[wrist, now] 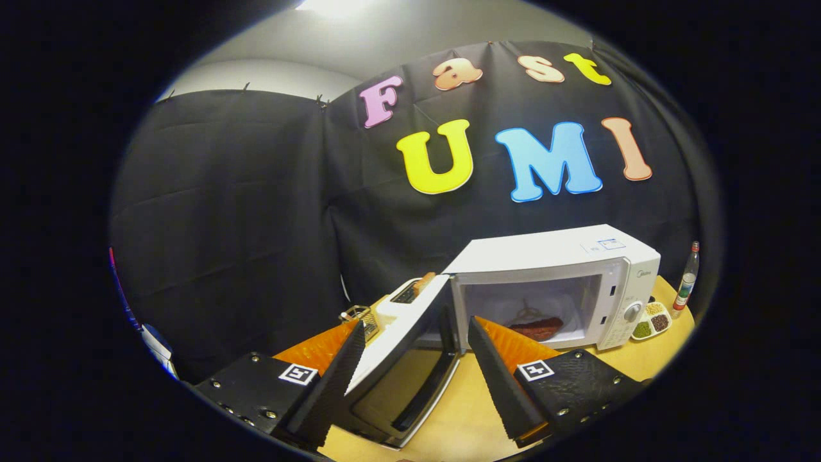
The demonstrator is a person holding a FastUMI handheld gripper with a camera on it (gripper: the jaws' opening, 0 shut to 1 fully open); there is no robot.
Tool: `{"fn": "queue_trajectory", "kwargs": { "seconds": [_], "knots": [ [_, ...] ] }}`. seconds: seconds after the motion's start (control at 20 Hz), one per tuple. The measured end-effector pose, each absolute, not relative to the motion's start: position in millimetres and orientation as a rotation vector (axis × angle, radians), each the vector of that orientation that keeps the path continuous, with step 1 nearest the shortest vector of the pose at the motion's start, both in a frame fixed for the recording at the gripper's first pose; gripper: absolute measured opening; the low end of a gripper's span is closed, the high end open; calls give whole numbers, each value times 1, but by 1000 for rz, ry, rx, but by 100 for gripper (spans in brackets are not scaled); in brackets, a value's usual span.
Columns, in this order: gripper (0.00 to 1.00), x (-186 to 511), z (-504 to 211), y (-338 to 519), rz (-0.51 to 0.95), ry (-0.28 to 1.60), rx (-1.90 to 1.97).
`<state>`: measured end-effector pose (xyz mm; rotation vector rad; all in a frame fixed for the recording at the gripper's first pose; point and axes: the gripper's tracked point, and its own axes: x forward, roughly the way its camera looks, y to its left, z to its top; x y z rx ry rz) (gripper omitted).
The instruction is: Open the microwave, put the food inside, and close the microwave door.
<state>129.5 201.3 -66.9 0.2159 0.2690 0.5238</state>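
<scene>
A white microwave stands on the wooden table beyond my fingers, its cavity lit. Its door hangs wide open, swung out toward me, and its free edge lies between my two fingers, close to the left one. Inside the cavity a dark reddish piece of food rests on a white plate. My gripper is open, with the fingers spread on either side of the door; I cannot tell whether the left finger touches it.
A white toaster with bread in it stands left of the microwave, and a small metal object sits beside it. Right of the microwave are a divided dish of beans and a bottle.
</scene>
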Motion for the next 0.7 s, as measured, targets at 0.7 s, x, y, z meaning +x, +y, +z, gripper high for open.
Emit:
{"fn": "queue_trajectory", "kwargs": {
  "seconds": [0.7],
  "knots": [
    [98, -1, -56, 315, 796, 254, 134]
  ]
}}
